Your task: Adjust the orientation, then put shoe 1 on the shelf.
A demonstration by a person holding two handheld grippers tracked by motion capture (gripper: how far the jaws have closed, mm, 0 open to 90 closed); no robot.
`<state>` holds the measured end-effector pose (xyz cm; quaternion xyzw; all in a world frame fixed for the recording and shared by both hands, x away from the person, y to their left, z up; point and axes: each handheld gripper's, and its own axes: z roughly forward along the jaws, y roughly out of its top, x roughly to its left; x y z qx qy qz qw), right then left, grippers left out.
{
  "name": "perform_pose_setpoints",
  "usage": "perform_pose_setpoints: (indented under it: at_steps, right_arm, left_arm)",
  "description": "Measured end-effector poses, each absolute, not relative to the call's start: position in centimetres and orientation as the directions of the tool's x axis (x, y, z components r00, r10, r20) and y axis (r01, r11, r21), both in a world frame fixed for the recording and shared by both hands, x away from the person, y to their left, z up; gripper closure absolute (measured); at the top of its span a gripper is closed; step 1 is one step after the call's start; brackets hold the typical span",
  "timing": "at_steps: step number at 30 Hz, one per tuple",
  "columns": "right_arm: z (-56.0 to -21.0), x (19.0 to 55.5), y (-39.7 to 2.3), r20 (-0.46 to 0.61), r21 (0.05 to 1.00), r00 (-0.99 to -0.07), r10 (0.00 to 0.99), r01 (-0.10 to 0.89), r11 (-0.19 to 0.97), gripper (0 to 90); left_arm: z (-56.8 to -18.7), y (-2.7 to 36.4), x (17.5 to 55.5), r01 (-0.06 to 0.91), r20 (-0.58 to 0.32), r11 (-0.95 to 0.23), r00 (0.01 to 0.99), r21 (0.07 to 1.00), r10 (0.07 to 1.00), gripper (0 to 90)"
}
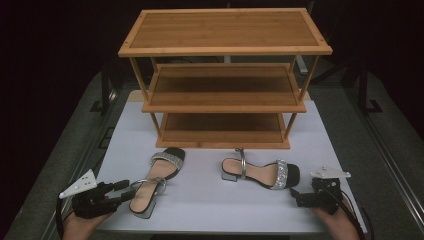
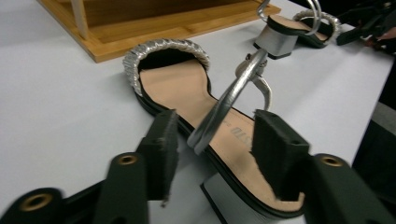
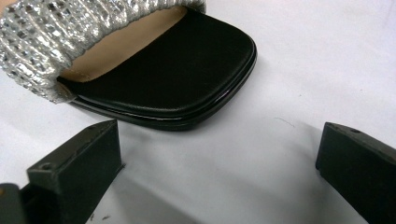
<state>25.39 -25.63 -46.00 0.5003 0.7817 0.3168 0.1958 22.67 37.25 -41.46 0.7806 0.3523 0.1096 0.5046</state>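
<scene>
- A three-tier wooden shoe rack (image 1: 225, 75) stands at the far side of a white table (image 1: 210, 200), all three of its shelves bare
- Two sandals with silver toe bands lie on the table in front of the rack, well apart from each other
- The left sandal (image 1: 155, 182) points its black toe toward the rack, its heel toward the person, its silver ankle strap (image 2: 224, 107) arching above the tan insole
- The left gripper (image 1: 120, 190), held in a hand at the table's near left corner, has its jaws spread wide at the heel end of this sandal; in the left gripper view the strap loop rises between the two black pads (image 2: 163, 149) without touching either
- The right sandal (image 1: 260, 172) lies sideways, block heel to the left, toe to the right
- The right gripper (image 1: 296, 196) sits at the near right corner, just beside that toe, jaws wide apart and holding nothing; in the right gripper view the black toe and glittering band (image 3: 56, 42) lie just beyond its open jaws, bare tabletop between them
</scene>
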Motion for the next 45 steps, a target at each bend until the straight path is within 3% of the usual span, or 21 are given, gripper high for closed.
perform_pose_setpoints:
  at_steps: [5, 11, 26, 45]
  right_arm:
    - [-46.0, 25.4, -25.6, 0.010, 0.690, -0.423, 0.906, 0.658, 0.300, 0.0]
    - [-46.0, 25.4, -25.6, 0.013, 0.688, -0.424, 0.906, 0.661, 0.299, 0.0]
    - [-46.0, 25.4, -25.6, 0.013, 0.689, -0.424, 0.905, 0.660, 0.300, 0.0]
    - [-46.0, 25.4, -25.6, 0.010, 0.691, -0.424, 0.906, 0.658, 0.300, 0.0]
  left_arm:
    - [-41.7, 37.5, 22.2, 0.435, -0.197, -0.237, 0.743, 0.869, 0.640, 25.8]
    - [-42.1, 37.3, 21.5, 0.425, -0.187, -0.267, 0.766, 0.865, 0.615, 14.4]
    - [-44.1, 35.0, 21.8, 0.442, -0.164, -0.388, 0.803, 0.809, 0.573, 13.1]
    - [-44.6, 34.0, 23.3, 0.454, -0.187, -0.388, 0.808, 0.802, 0.558, 13.0]
